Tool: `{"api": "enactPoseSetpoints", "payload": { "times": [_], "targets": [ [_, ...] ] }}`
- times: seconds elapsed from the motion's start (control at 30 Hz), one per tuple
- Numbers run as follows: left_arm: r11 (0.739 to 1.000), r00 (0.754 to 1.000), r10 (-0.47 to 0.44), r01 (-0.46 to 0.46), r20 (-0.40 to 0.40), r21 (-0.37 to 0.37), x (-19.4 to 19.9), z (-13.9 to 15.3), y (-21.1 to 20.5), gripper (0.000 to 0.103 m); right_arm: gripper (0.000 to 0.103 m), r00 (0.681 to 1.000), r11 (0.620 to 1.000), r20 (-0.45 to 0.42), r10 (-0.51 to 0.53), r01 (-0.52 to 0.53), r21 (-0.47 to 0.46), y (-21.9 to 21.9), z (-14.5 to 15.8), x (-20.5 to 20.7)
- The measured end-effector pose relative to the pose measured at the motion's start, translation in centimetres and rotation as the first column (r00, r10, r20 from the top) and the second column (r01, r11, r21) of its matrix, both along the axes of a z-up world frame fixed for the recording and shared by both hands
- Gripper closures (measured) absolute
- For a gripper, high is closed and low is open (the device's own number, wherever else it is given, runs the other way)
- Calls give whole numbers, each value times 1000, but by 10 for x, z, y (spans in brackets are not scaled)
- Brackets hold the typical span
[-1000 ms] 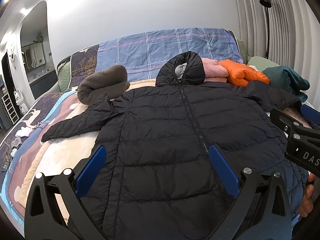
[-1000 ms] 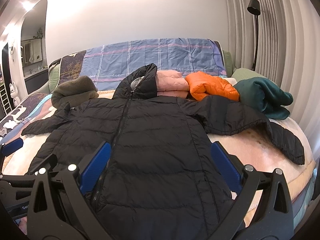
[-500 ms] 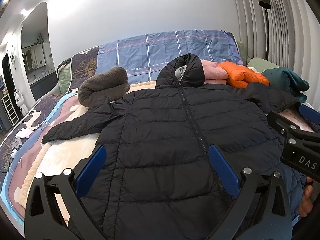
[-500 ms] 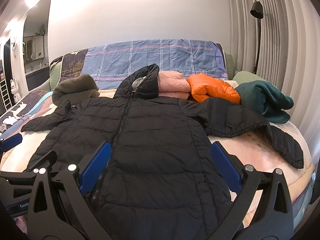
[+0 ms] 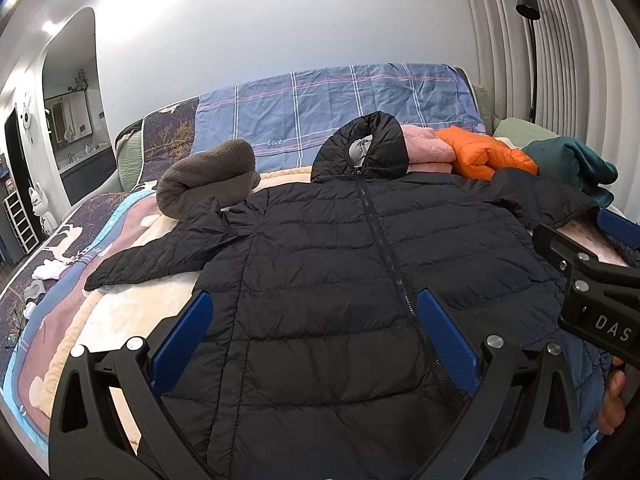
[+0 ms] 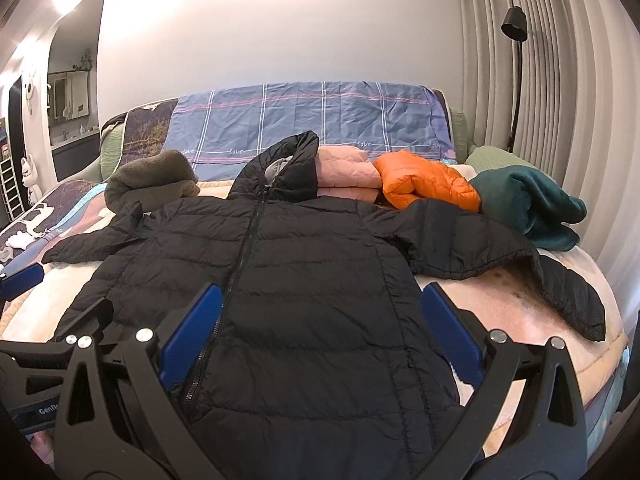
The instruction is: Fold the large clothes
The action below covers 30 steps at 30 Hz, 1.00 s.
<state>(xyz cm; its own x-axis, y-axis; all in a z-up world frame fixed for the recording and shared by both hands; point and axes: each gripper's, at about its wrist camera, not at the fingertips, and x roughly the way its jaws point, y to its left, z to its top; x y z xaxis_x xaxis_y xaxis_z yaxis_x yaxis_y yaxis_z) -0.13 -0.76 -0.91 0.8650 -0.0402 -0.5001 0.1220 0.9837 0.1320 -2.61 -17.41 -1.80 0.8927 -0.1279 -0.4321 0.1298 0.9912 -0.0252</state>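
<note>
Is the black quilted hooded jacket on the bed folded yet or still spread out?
Spread out, not folded. The black quilted hooded jacket lies flat, front up and zipped, both sleeves stretched sideways.

"love" in small white script, repeated along the lower stripe of the blue plaid sheet [image 5: 340, 104] over the headboard; several repeats readable in the right wrist view too [image 6: 304, 120]. "DAS", white letters cut off, on the right gripper [image 5: 592, 280] body. "GenR", cut off, on the left gripper [image 6: 24, 320] body at the lower left edge.
</note>
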Motion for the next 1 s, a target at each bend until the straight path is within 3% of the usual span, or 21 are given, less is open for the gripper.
{"api": "enactPoseSetpoints", "payload": {
  "times": [0.8, 1.0],
  "targets": [
    [1000, 1000, 3, -3, -5, -4, 3, -3, 0, 1, 2, 1000, 1000, -8, -4, 4, 6, -4, -3, -1],
    [999, 998, -44, 44, -41, -14, 17, 6, 2, 1, 2, 997, 998, -52, 61, -59, 28, -13, 9, 13]
  ]
}}
